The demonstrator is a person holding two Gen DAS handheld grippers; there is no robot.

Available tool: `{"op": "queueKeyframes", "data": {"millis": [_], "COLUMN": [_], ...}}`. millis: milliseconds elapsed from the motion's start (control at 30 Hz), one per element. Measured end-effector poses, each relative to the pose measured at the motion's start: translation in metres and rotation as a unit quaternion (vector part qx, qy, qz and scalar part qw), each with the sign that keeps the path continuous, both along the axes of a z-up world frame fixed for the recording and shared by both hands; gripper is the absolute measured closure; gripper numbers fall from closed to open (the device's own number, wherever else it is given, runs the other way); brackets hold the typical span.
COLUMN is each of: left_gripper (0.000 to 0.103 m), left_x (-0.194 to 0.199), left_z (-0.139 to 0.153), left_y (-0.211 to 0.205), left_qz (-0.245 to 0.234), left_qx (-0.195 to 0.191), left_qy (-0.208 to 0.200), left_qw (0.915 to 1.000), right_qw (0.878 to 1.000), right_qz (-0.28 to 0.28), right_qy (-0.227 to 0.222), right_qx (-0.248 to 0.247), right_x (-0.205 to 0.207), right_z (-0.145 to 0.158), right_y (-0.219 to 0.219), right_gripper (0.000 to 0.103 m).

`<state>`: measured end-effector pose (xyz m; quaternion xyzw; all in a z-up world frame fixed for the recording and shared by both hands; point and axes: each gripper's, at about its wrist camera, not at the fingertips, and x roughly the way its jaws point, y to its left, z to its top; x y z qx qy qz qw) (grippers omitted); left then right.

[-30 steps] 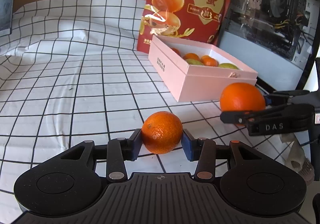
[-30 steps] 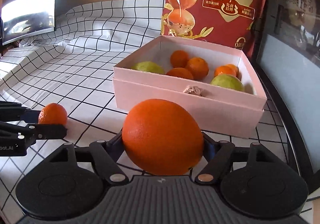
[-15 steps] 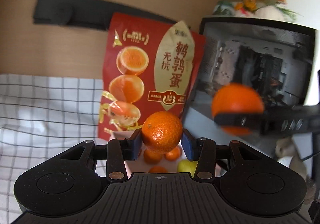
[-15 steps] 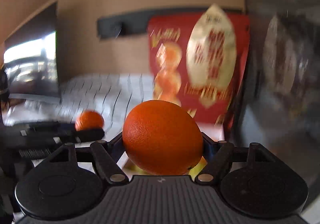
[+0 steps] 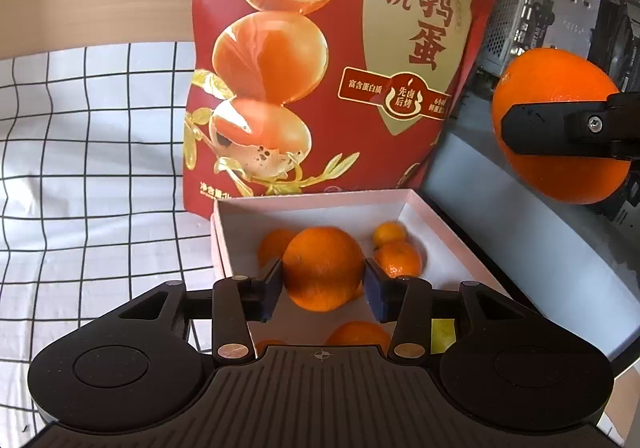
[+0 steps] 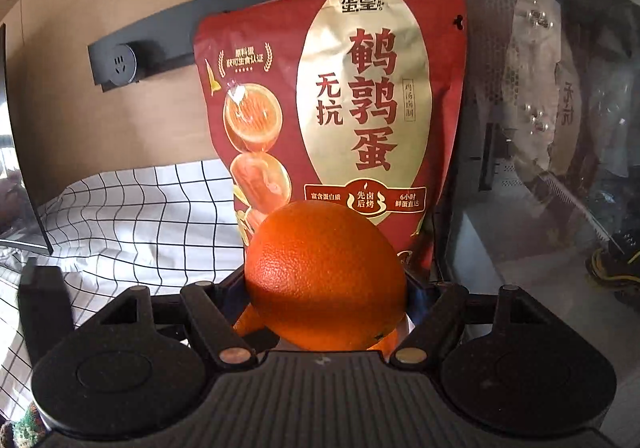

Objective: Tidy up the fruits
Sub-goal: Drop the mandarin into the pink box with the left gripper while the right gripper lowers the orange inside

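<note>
- My left tongs [image 5: 323, 276] gripped a small orange [image 5: 323, 268], held over the open pink box [image 5: 448, 226] of fruit.
- My right tongs [image 6: 326, 288] clamped the big orange [image 6: 325, 275], held aloft.
- The red bag [image 6: 360, 119] behind read "鹌鹑蛋", "无抗", "蛋皇".

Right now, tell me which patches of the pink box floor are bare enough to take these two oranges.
In the pink box, bare floor shows along the back wall, in the far right corner and down the right wall. The left and middle hold small oranges. A yellow-green fruit lies nearest the camera. The small orange in the left gripper hangs over the crowded part.
</note>
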<state>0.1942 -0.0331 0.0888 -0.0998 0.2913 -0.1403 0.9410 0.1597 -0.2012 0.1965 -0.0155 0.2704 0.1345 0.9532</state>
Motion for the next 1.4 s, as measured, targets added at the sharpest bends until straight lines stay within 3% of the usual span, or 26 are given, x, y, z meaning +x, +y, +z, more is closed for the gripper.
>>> {"op": "queueKeyframes", "data": {"millis": [333,533,733,900,967,1167,1400], "left_gripper": [0.053,0.053,0.054,0.054,0.054,0.054,0.054], "left_x": [-0.034,-0.05,-0.056,-0.055,-0.057,-0.055,-0.092], "left_z": [0.022,0.0,-0.032,-0.035,-0.033,-0.038,-0.039], "left_y": [0.026,0.041,0.071,0.088,0.091,0.085,0.08], "left_qz": [0.032,0.044,0.074,0.101,0.105,0.106,0.112], "left_qx": [-0.044,-0.054,-0.087,-0.085,-0.087,-0.06,-0.03], "left_qy": [-0.078,-0.078,-0.061,-0.061,-0.066,-0.059,-0.051], "left_qw": [0.9955,0.9946,0.9916,0.9893,0.9884,0.9909,0.992], "right_qw": [1.0,1.0,0.996,0.986,0.987,0.992,0.998], "right_qz": [-0.001,0.003,-0.003,-0.024,-0.022,-0.015,0.009], "right_qy": [-0.002,0.028,0.074,0.162,0.155,0.119,0.043], "right_qx": [-0.015,-0.009,-0.044,-0.04,-0.023,-0.036,-0.037], "right_x": [0.001,0.023,0.06,0.096,0.097,0.083,0.021], "right_z": [-0.002,-0.016,-0.058,-0.109,-0.112,-0.089,-0.052], "right_y": [0.007,0.022,0.056,0.065,0.062,0.061,0.031], "right_gripper": [0.028,0.027,0.027,0.027,0.028,0.027,0.021]}}
